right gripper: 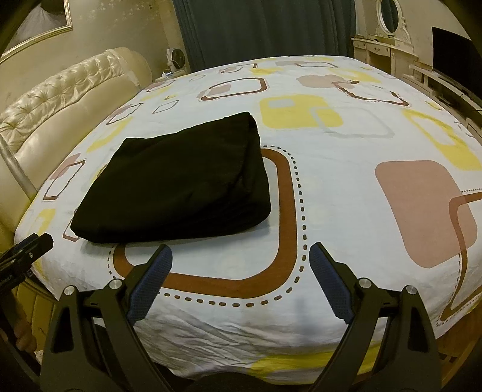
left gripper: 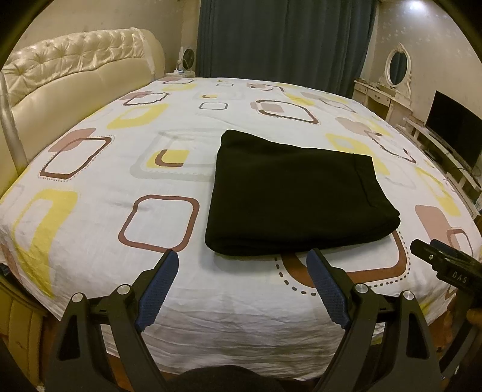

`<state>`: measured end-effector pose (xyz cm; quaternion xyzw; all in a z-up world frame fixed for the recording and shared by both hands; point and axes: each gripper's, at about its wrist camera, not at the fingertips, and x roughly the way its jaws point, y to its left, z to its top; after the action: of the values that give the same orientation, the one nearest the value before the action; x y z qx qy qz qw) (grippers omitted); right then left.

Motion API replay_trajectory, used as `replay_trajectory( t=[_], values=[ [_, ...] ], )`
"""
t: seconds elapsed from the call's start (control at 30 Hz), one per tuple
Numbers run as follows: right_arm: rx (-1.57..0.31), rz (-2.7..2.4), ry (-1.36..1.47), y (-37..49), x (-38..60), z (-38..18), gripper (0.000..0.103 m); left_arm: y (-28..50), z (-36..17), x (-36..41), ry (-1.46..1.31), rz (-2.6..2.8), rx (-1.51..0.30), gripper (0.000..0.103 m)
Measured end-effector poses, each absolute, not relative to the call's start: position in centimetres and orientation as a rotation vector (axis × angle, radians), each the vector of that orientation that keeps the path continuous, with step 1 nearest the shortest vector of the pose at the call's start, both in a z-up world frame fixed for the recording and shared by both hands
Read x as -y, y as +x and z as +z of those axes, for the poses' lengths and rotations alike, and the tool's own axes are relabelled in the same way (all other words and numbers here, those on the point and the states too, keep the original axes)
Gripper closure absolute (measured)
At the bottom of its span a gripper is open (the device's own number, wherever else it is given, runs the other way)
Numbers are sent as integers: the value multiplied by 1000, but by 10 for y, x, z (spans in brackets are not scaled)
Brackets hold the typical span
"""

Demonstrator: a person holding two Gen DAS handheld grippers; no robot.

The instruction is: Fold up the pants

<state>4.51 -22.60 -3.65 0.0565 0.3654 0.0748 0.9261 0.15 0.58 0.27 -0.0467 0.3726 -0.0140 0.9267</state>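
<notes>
Lying folded into a thick black rectangle, the pants (left gripper: 298,193) rest on the patterned bedspread (left gripper: 99,223), near the front edge of the bed. In the left wrist view they sit at about 12 o'clock from the left gripper (left gripper: 242,256), just beyond its fingertips and not touching them; a stitched hem runs along their 3 o'clock side, which the other view does not show. The left gripper stands wide open and holds nothing, its blue pads (left gripper: 156,289) spread well apart over the bedspread. In the right wrist view the pants (right gripper: 177,181) lie toward 10 o'clock from the right gripper (right gripper: 241,251), their stacked layers showing along the near edge. The right gripper is also spread wide and empty, above a brown rounded-square print on the sheet. Each camera catches the tip of the other gripper: the right one at 3 o'clock in the left view (left gripper: 442,259), the left one at 9 o'clock in the right view (right gripper: 27,250). The cream tufted headboard (left gripper: 78,69) stands at 10 o'clock, a dark curtain (left gripper: 286,39) at 12 o'clock, and a television (left gripper: 455,126) at 2 o'clock. Only the right view shows a framed picture (right gripper: 39,27) above the headboard.
</notes>
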Motion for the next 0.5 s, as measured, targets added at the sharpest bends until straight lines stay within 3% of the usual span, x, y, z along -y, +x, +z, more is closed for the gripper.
replay_trajectory(
  t=[0.5],
  values=[
    [-764,160,110,46,223,-42,11,2,2,-5,-99,-24,-765,17]
  ],
)
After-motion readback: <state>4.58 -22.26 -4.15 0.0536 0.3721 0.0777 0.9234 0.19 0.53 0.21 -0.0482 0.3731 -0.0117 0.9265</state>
